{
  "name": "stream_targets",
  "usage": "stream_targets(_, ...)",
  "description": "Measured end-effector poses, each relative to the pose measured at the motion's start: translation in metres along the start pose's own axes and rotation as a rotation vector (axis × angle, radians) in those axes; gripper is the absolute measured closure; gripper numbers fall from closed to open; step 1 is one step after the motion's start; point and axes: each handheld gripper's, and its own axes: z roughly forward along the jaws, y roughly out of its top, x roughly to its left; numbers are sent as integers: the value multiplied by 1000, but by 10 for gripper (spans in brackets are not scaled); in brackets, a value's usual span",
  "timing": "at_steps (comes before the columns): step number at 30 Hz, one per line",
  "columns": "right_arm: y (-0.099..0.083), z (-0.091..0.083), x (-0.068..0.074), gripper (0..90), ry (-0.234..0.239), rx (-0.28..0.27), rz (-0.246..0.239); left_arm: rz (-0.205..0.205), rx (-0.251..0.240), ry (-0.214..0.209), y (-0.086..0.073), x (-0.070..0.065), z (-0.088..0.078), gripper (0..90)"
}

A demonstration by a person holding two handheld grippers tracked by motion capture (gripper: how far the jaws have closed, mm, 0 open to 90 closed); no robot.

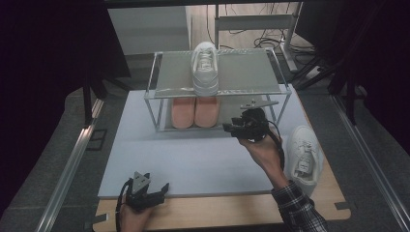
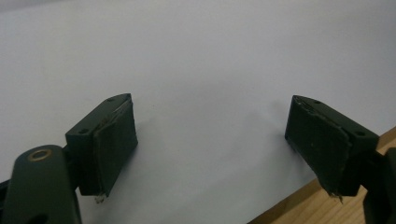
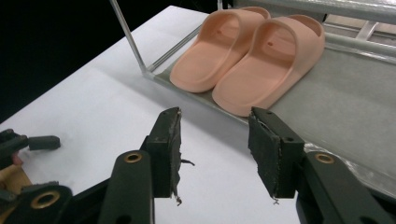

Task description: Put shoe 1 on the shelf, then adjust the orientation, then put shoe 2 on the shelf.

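A metal shoe rack (image 1: pixel 241 72) stands at the back of the white mat (image 1: pixel 193 154). One white sneaker (image 1: pixel 205 67) sits on its top shelf, and a pair of pink slippers (image 1: pixel 195 112) lies side by side on the lower shelf. A second white sneaker (image 1: pixel 303 152) rests on the table to the right. My right gripper (image 1: pixel 229 128) hovers just in front of the lower shelf, right of the slippers (image 3: pixel 247 56). The right gripper (image 3: pixel 215 149) is open with nothing between its jaws. My left gripper (image 1: pixel 157 193) is at the mat's front edge, and the left gripper (image 2: pixel 210 140) is open and empty.
The mat lies on a wooden board (image 1: pixel 217 210) whose front strip is bare. Metal rails (image 1: pixel 67 169) run along both sides of the table. Cables and a stand sit on the floor behind the rack.
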Motion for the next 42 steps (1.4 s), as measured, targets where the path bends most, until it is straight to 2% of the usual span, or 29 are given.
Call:
stream_targets(8,-13,-12,-6,589,-17,13,-19,0,0,1,0,0,0,163)
stream_targets(19,-31,-29,-19,623,-53,28,-15,-1,0,0,0,0,0,163)
stream_targets(36,-49,-54,-41,632,-122,48,-11,-6,0,0,0,0,0,163)
stream_targets(42,-56,-62,-51,673,-176,62,-19,-2,0,1,0,0,0,163)
